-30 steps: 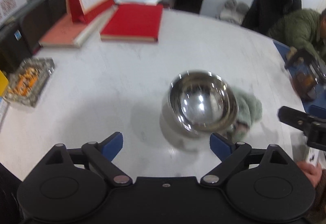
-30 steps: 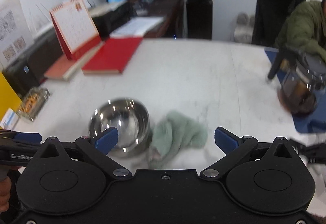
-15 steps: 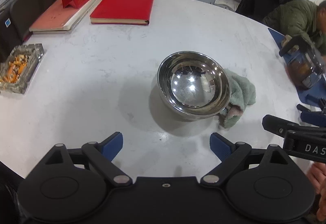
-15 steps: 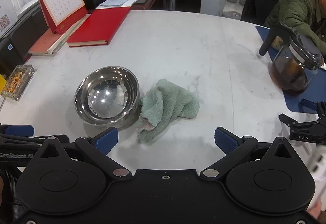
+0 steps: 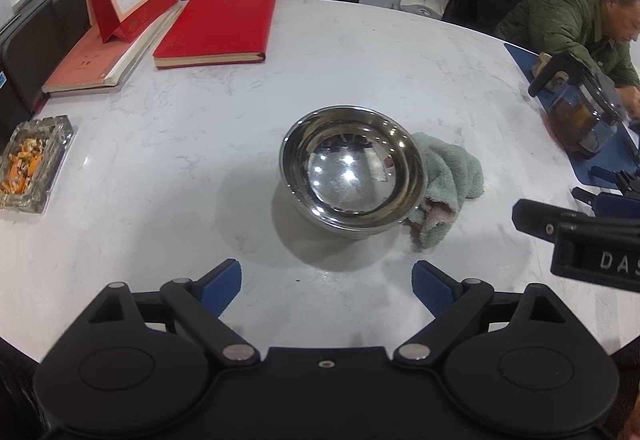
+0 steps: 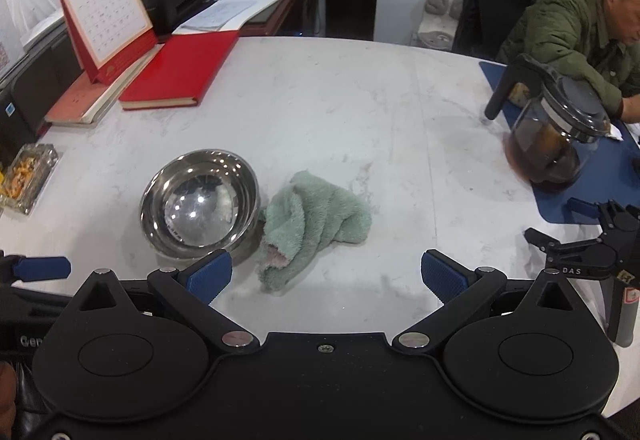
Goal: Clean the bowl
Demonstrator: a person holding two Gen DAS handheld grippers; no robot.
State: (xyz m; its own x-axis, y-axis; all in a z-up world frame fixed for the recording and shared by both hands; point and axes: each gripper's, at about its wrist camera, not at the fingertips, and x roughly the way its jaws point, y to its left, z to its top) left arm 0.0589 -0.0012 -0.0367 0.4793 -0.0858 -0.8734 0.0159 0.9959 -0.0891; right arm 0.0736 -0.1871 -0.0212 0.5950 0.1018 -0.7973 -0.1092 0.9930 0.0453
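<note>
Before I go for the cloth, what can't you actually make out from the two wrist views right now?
- Green cloth: left wrist view, its near-left part sits behind the steel bowl.
- Bowl interior: both views, reflections mask any dirt.
- Bowl-cloth contact: right wrist view, the bowl wall covers the seam.
- Calendar print: too small.
- Glass teapot: left wrist view, blurred toward the right edge.

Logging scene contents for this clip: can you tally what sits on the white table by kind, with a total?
Steel bowl: 1
Green cloth: 1
Red books: 2, one bright red, one paler
Desk calendar, standing on the paler book: 1
Glass ashtray: 1
Glass teapot on a blue mat: 1 each
Total: 8
</note>
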